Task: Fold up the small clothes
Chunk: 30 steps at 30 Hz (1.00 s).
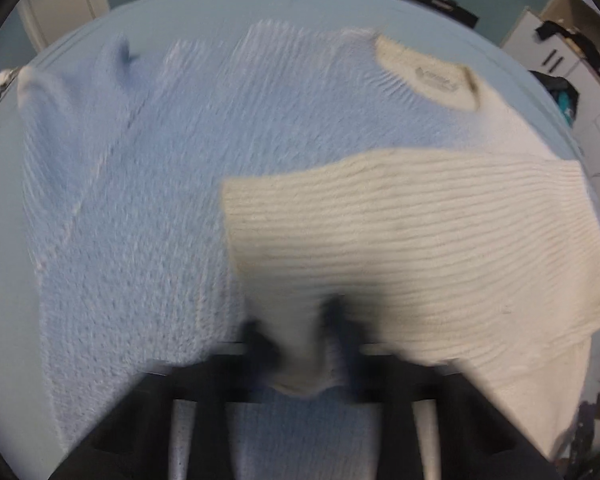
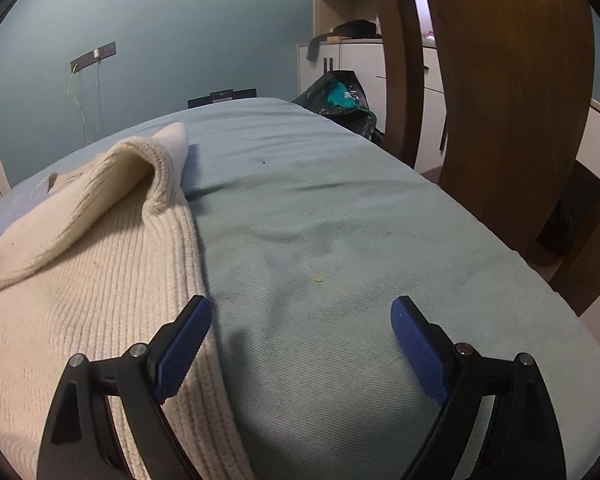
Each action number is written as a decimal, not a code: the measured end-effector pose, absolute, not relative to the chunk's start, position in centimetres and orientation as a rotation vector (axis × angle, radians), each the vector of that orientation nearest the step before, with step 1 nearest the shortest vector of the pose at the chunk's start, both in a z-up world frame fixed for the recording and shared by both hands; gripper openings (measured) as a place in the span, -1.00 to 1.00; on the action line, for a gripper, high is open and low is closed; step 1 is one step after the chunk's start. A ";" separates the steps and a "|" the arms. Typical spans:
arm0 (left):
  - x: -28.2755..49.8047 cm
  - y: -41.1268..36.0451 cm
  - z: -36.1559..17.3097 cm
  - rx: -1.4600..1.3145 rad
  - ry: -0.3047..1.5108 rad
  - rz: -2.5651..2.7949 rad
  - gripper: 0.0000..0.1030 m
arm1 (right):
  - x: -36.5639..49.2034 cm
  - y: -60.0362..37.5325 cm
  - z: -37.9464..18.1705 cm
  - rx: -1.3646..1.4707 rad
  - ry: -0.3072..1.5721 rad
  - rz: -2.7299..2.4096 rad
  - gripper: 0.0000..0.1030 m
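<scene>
Left claw (image 1: pixel 300 328) pinches sweater (image 1: pixel 400 240) cuff; right claw (image 2: pixel 302 320) gapes wide; label (image 1: pixel 436 78) unreadable

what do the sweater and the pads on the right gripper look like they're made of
Sweater: soft ribbed knit, probably wool or acrylic, matte cream and pale blue; the knit rows show clearly. Pads: blue rubber or plastic, judging by their fine dimpled grip texture.

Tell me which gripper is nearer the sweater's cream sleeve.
Left. The left gripper is shut on the cream sleeve, pinching its cuff. The right gripper is open at the sweater's side edge, apart from the sleeve.
</scene>
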<state>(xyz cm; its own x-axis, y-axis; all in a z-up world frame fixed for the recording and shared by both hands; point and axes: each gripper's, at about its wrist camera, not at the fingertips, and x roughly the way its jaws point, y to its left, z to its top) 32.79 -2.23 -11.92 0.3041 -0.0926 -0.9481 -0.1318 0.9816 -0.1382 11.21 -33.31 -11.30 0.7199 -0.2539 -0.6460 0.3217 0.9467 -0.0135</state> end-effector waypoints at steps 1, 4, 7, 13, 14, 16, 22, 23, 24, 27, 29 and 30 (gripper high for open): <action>32.7 -2.0 -11.1 -0.216 1.254 0.017 -0.81 | 11.6 -33.4 -11.5 0.109 0.701 -0.318 0.73; 31.7 -0.6 -7.7 -0.276 1.188 -0.035 -0.82 | 13.4 -34.7 -13.0 0.121 0.710 -0.318 0.73; 30.0 1.4 -3.9 -0.297 1.104 -0.040 -0.83 | 14.9 -35.2 -13.8 0.111 0.708 -0.319 0.73; 27.3 5.7 -3.9 -0.238 1.065 0.068 -0.82 | 17.1 -35.6 -15.1 0.107 0.722 -0.320 0.73; 27.1 6.7 -5.5 -0.255 1.111 0.071 -0.81 | 17.2 -35.6 -15.1 0.108 0.724 -0.320 0.73; 26.4 8.0 -7.6 -0.298 1.161 0.087 -0.76 | 17.3 -35.6 -15.1 0.111 0.729 -0.319 0.73; 23.1 11.3 -9.9 -0.396 1.237 0.030 -0.72 | 19.0 -35.7 -12.3 0.130 0.734 -0.279 0.73; 22.2 11.8 -9.4 -0.417 1.226 0.038 -0.65 | 19.9 -35.8 -11.3 0.124 0.729 -0.262 0.74; 21.3 12.3 -8.6 -0.440 1.199 0.045 -0.41 | 21.4 -35.6 -9.9 0.118 0.742 -0.230 0.74; 18.3 13.0 -6.4 -0.479 1.051 0.108 0.98 | 27.3 -33.7 -8.0 0.083 0.884 -0.123 0.74; 16.8 12.4 -5.0 -0.442 0.964 0.139 1.00 | 30.5 -32.6 -7.7 0.128 0.916 -0.045 0.74; 16.5 11.9 -4.6 -0.412 0.957 0.137 1.00 | 31.8 -32.1 -7.8 0.154 0.936 -0.018 0.74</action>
<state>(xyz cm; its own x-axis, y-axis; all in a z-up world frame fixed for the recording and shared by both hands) 16.46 11.85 -4.64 0.5743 -0.0668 -0.8159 -0.2926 0.9141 -0.2808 31.83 -32.12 -7.83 0.5941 0.0513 -0.8028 0.0822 0.9889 0.1240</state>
